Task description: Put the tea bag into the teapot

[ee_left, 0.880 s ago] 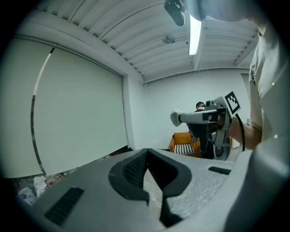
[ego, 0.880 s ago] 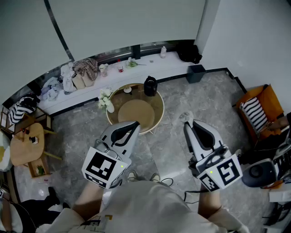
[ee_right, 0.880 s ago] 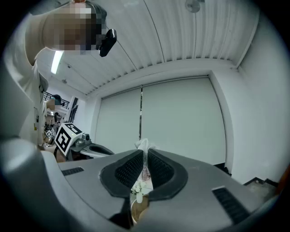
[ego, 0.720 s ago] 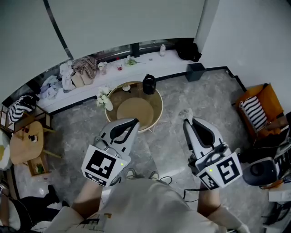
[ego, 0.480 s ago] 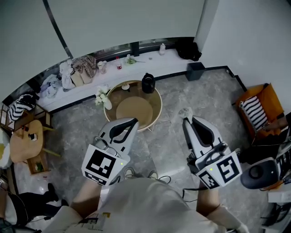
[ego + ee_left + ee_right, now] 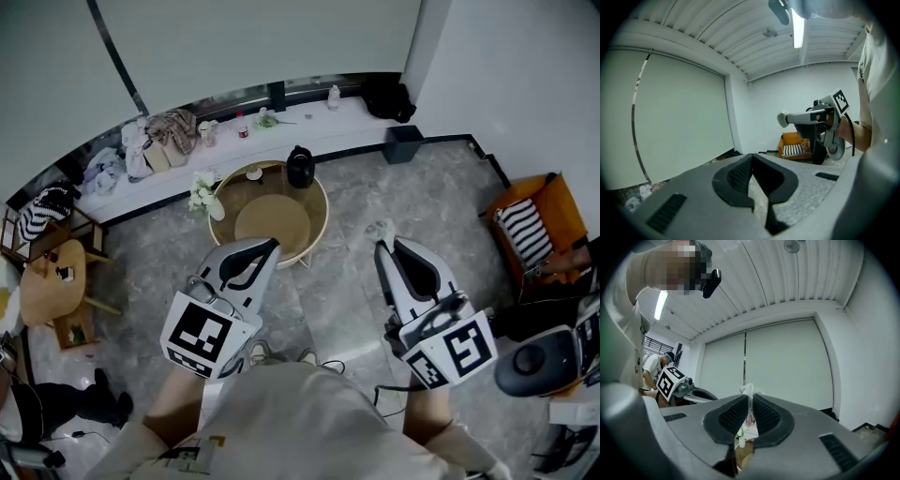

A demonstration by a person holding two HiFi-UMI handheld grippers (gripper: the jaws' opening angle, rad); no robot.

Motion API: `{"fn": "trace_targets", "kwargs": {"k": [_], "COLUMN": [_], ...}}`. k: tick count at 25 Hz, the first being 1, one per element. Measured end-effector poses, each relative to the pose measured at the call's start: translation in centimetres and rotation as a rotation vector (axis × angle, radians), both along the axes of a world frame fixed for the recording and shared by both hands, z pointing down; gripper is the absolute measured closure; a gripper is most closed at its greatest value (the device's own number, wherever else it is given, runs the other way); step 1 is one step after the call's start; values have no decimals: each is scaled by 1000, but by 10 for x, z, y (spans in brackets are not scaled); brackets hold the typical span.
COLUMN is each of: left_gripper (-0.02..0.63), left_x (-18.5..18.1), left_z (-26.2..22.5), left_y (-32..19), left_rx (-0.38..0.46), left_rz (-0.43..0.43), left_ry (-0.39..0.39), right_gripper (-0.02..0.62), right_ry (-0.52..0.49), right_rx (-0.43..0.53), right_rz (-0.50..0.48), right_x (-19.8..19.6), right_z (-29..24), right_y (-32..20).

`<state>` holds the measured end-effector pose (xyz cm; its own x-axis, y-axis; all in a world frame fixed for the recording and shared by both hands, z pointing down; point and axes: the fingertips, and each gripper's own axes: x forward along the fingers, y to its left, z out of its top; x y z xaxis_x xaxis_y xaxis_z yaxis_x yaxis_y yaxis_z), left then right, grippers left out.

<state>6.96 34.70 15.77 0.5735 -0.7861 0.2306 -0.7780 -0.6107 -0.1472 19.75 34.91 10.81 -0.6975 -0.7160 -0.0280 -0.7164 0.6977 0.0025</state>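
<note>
A black teapot (image 6: 300,167) stands at the far edge of a low round glass table (image 6: 322,217) on the floor ahead. My right gripper (image 6: 380,240) is held level over the floor, right of the table, shut on a white tea bag (image 6: 379,230) that pokes out past its tips. In the right gripper view the tea bag (image 6: 749,391) is crumpled between the pads of the right gripper (image 6: 750,401). My left gripper (image 6: 273,246) hovers near the table's near edge. In its own view the left gripper (image 6: 752,160) is shut with nothing in it.
A white vase of flowers (image 6: 208,202) and a small cup (image 6: 253,173) are on the table. Behind runs a white ledge (image 6: 328,122) with clothes and bottles. An orange chair (image 6: 530,230) stands right, a wooden side table (image 6: 52,286) left.
The table and teapot have drifted a little up and left in the head view. Both grippers keep their pose, and the right one still holds the tea bag.
</note>
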Motion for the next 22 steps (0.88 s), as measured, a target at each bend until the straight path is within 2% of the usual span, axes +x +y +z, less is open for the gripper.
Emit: {"fn": "trace_targets", "kwargs": {"k": [7,22], "left_gripper": [598,598], "left_x": [28,23], "left_z": [7,23], "left_y": [-3,-12], "left_rx": [7,-8], "left_rz": [-29,-75], "left_ry": [-20,-30], "right_gripper": [565,565], "right_ry": [-23,6], "right_rx": [5,-19], "right_rz": [-23,-26], "right_x": [30,35], "right_z": [6,30], "right_y": [1,-14]}}
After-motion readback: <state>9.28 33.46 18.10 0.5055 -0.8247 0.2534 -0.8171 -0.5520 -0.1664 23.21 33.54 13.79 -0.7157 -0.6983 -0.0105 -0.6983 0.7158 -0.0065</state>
